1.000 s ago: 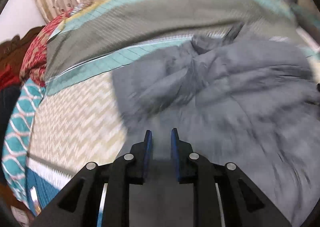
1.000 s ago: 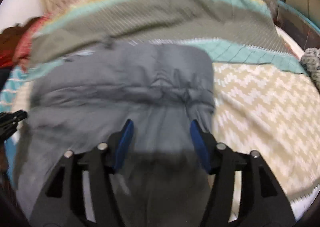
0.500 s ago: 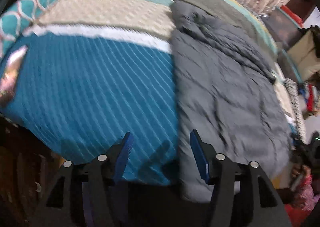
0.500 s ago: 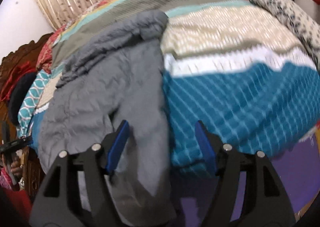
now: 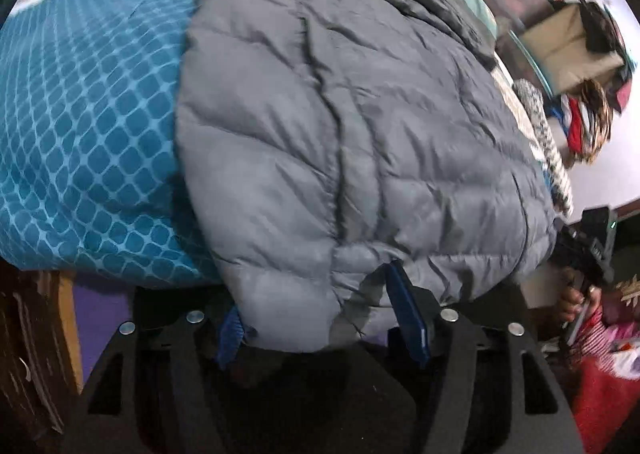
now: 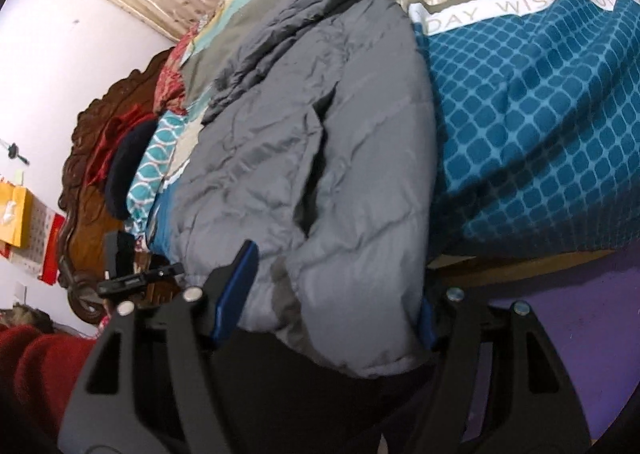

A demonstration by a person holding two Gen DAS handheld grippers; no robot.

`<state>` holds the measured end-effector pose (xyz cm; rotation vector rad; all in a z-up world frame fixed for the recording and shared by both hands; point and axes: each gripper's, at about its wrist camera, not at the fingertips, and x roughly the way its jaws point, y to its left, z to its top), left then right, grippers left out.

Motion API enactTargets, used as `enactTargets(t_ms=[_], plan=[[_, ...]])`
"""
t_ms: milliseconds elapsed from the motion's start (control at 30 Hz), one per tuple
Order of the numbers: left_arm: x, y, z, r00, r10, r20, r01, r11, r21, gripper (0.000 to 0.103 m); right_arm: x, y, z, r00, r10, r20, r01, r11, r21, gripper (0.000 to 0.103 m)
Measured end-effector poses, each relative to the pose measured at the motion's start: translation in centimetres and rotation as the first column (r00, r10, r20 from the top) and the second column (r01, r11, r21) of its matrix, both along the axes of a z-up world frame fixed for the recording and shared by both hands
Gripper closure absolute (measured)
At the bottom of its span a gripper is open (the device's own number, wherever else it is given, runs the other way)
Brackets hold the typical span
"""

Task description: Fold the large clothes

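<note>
At bed edge point(image 6: 520, 254): grey puffer jacket point(image 5: 340, 134) hem between wide-spread fingers of both hand-held grippers point(image 5: 320, 310) point(image 6: 332, 290).

Left gripper point(image 5: 320, 314): jaws spread wide, blue pads apart.
Right gripper point(image 6: 332, 294): jaws spread wide, blue pads apart.

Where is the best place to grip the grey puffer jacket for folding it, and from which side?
Probably the bottom hem of the grey puffer jacket, at its two corners, approached from the bed's foot edge. The hem overhangs the blue bedspread there, and the left gripper and right gripper already straddle it, open.
</note>
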<state>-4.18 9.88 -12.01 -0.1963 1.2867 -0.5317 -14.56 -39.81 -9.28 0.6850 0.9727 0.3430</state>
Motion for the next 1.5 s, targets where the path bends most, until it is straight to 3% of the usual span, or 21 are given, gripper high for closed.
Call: enactTargets(t_ms=[33,67,233,333,400,500,567,700,800,833,933,1067,1200,1267,1333,1367,1400,1433,1500], plan=[[-0.1,-0.1,0.1,1.000,-0.006,0.002,0.006,1.000,0.006,0.098,-0.2,0.1,0.2,1.000,0.014,0.006,-0.014,1.000,0.018,0.053],[-0.2,-0.1,0.4,1.000,-0.006,-0.002,0.006,1.000,0.009,0.103,-0.5,0.3,0.4,0.999,0.032,0.008,-0.032,0.999,0.038,0.053],[-0.6,1.5,3.4,0.998,0.045,0.037,-0.042,0.996,-0.076,0.103,-1.7,1.4,-0.3,0.994,0.101,-0.040,-0.102,0.995,-0.020,0.056],[-0.4,1.9,5.5,0.994,0.087,0.073,-0.077,0.988,-0.131,0.103,-2.2,1.9,-0.6,0.991,0.131,-0.037,-0.130,0.991,0.014,0.079],[-0.4,2.5,7.3,0.989,0.118,0.089,-0.100,0.977,-0.187,0.103,-2.6,1.9,0.2,0.991,0.137,0.003,-0.137,0.989,0.060,0.089],[-0.6,4.2,10.2,0.977,0.167,0.129,-0.126,0.953,-0.274,0.103,-3.2,1.5,3.2,0.982,0.135,0.132,-0.158,0.969,0.187,0.093],[-0.8,4.7,11.7,0.968,0.204,0.146,-0.150,0.937,-0.317,0.103,-3.7,2.1,6.1,0.961,0.157,0.228,-0.205,0.957,0.206,0.093],[-2.0,7.0,13.6,0.956,0.264,0.129,-0.196,0.900,-0.390,0.103,-4.5,2.2,9.3,0.935,0.194,0.296,-0.262,0.941,0.213,0.093],[-3.2,7.4,13.8,0.948,0.284,0.141,-0.216,0.905,-0.368,0.103,-4.9,2.9,9.8,0.933,0.236,0.273,-0.286,0.945,0.159,0.094],[-3.6,8.2,13.4,0.950,0.283,0.130,-0.224,0.911,-0.345,0.103,-4.9,3.3,9.0,0.941,0.261,0.216,-0.290,0.950,0.115,0.094],[-3.6,8.6,11.4,0.957,0.287,0.039,-0.256,0.901,-0.349,0.103,-4.6,3.7,6.4,0.959,0.265,0.100,-0.278,0.948,0.153,0.094],[-2.1,8.1,11.8,0.954,0.295,0.052,-0.251,0.882,-0.398,0.103,-2.9,3.4,7.4,0.959,0.219,0.180,-0.255,0.943,0.213,0.094],[2.8,7.6,13.3,0.946,0.319,0.050,-0.265,0.856,-0.444,0.103,1.0,1.9,8.9,0.964,0.133,0.232,-0.193,0.947,0.255,0.094],[5.9,7.3,12.9,0.937,0.349,0.022,-0.312,0.863,-0.398,0.103,4.5,0.4,8.4,0.978,0.045,0.206,-0.107,0.947,0.302,0.094],[10.0,6.7,11.4,0.913,0.407,-0.036,-0.399,0.866,-0.302,0.103,8.1,-1.1,7.3,0.987,-0.058,0.149,0.006,0.944,0.330,0.093],[12.2,6.3,10.4,0.899,0.431,-0.075,-0.435,0.860,-0.267,0.103,10.1,-2.0,6.1,0.986,-0.136,0.099,0.093,0.932,0.351,0.090],[14.6,5.8,9.2,0.887,0.450,-0.101,-0.461,0.859,-0.221,0.103,11.6,-2.6,4.8,0.977,-0.206,0.045,0.177,0.916,0.361,0.077],[16.3,5.6,8.0,0.880,0.461,-0.118,-0.475,0.863,-0.171,0.103,12.5,-3.3,3.6,0.967,-0.255,0.001,0.238,0.904,0.355,0.053],[19.3,4.7,5.4,0.859,0.482,-0.175,-0.498,0.865,-0.061,0.103,14.4,-3.6,1.1,0.925,-0.370,-0.084,0.377,0.870,0.319,0.030]])
